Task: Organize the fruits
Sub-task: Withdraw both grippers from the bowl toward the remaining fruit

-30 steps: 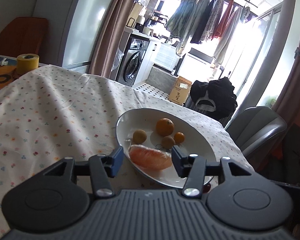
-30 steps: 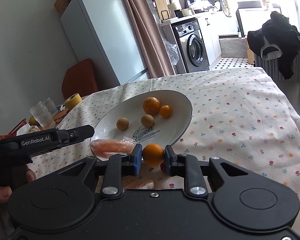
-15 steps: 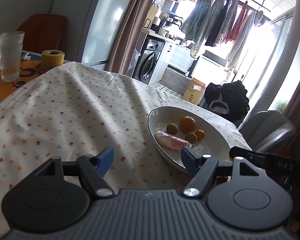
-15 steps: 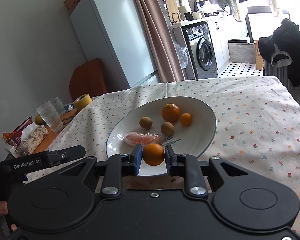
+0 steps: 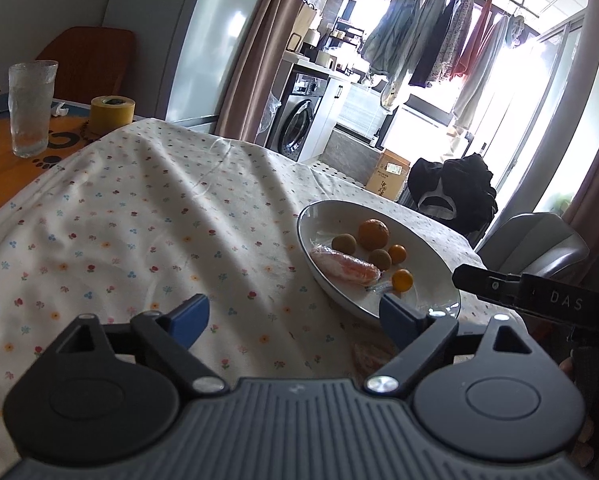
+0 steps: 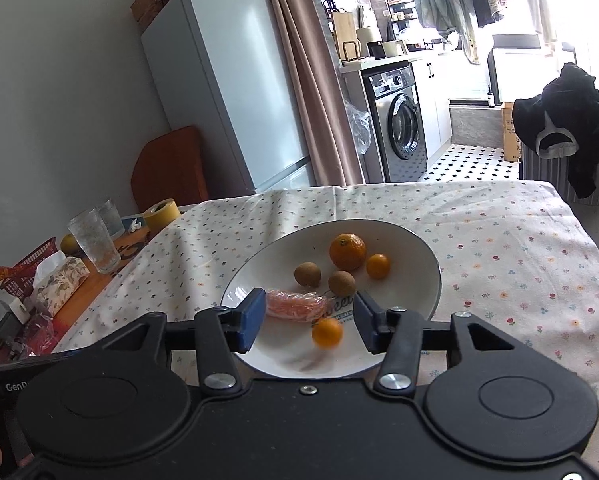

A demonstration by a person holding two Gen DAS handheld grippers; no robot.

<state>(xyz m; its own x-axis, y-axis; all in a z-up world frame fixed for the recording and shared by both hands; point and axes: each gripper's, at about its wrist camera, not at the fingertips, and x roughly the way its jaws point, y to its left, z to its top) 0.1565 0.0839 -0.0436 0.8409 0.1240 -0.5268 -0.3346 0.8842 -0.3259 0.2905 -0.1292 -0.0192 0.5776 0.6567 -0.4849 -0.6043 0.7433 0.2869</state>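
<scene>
Fruit in white bowl (image 6: 427, 292) on cloth-covered surface (image 5: 139, 216).
Left tool (image 5: 295, 316): wide, empty, left of bowl. Right tool (image 6: 309, 320): wide, above near rim; small orange (image 6: 327, 333), blurred, free between fingers, near wrapped pomelo segment (image 6: 295, 304).

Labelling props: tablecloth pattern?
Cream tablecloth scattered with small multicoloured flowers: red, orange, blue. Shows best in the left wrist view.

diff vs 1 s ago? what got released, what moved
The right gripper opened and let go of the small orange, which now lies in the plate. The left gripper released the wrapped pomelo piece into the plate and backed away, open. The other fruits stayed put.
</scene>
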